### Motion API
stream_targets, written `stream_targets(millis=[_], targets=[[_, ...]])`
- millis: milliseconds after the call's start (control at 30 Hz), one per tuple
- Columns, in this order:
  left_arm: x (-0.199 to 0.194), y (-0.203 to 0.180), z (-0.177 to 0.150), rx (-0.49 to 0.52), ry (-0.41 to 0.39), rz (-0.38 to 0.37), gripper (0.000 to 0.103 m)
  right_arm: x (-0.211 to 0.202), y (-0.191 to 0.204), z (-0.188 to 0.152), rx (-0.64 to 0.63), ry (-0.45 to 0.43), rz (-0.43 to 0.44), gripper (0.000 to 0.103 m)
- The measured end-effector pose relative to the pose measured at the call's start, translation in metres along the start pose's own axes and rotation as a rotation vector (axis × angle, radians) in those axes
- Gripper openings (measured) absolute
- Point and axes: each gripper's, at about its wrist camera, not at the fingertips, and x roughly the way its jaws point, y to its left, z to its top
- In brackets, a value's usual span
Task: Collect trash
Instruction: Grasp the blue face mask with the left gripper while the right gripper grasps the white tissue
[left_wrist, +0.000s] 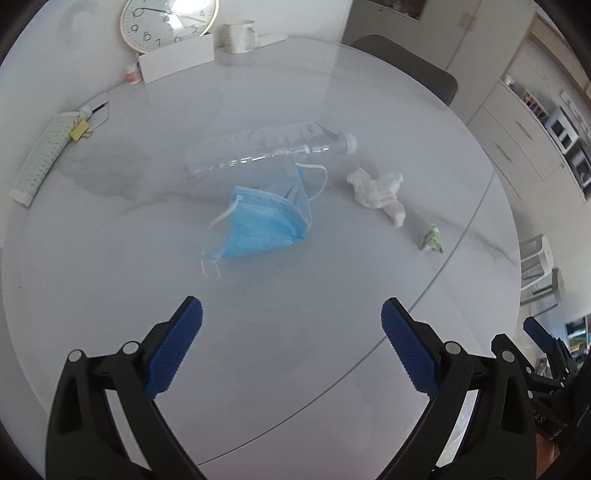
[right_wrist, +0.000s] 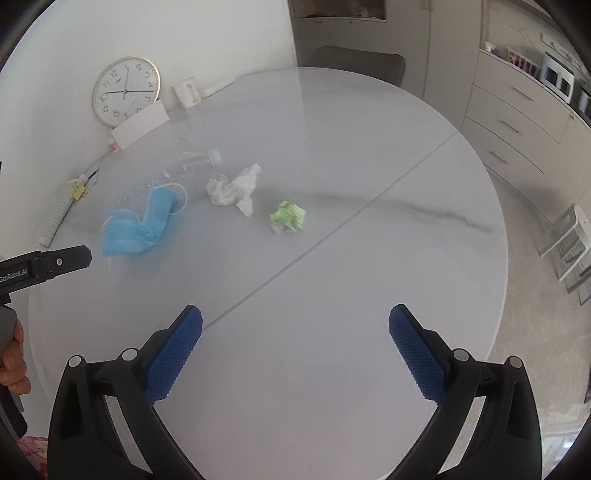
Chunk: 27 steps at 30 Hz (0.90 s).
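Trash on round white table (right_wrist: 369, 258), four items, L to R in right wrist view: blue mask (right_wrist: 138, 225), clear bottle (right_wrist: 192, 162) lying on its side behind mask and touching it, white tissue wad (right_wrist: 232, 190) just beside bottle cap, green wrapper ball (right_wrist: 288, 218) near tissue, apart from it. All four sit in table's left-centre, well back from near rim.

Left gripper (left_wrist: 291, 314): jaws spread wide, nothing between blue pads (left_wrist: 177, 343), no contact w/ table or trash. Pitched steeply down over near part of table; mask lies ahead of it, bottle beyond. In right wrist view its black finger pokes in from left edge, tip close to mask, not touching as far as visible. A hand (right_wrist: 13, 365) grips its handle at lower left.

Right gripper (right_wrist: 295, 317): jaws likewise wide, empty, clear of all items. Angled down over table's near side, right of left gripper.

Room: bare tabletop between both grippers and trash; a seam runs diagonally across table. Right half of table bare to rim. Far left rim crowded: clock (right_wrist: 125, 90), card, mug, roll w/ yellow clip against wall.
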Motion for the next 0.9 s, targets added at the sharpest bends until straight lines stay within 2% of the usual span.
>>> stream_targets(millis=[233, 467, 733, 900], targets=[[0.036, 0.0, 0.024, -0.098, 0.013, 0.072, 0.093, 0.045, 0.026, 0.051, -0.098, 0.024, 0.08, 0.101], [0.074, -0.001, 0.048, -0.155, 0.025, 0.12, 0.093, 0.097, 0.046, 0.089, -0.187, 0.049, 0.104, 0.101], [0.117, 0.009, 0.067, -0.224, 0.086, 0.192, 0.093, 0.151, 0.055, 0.11, -0.241, 0.08, 0.095, 0.101], [0.133, 0.014, 0.073, -0.228, 0.111, 0.224, 0.093, 0.174, 0.058, 0.117, -0.263, 0.1, 0.107, 0.101]])
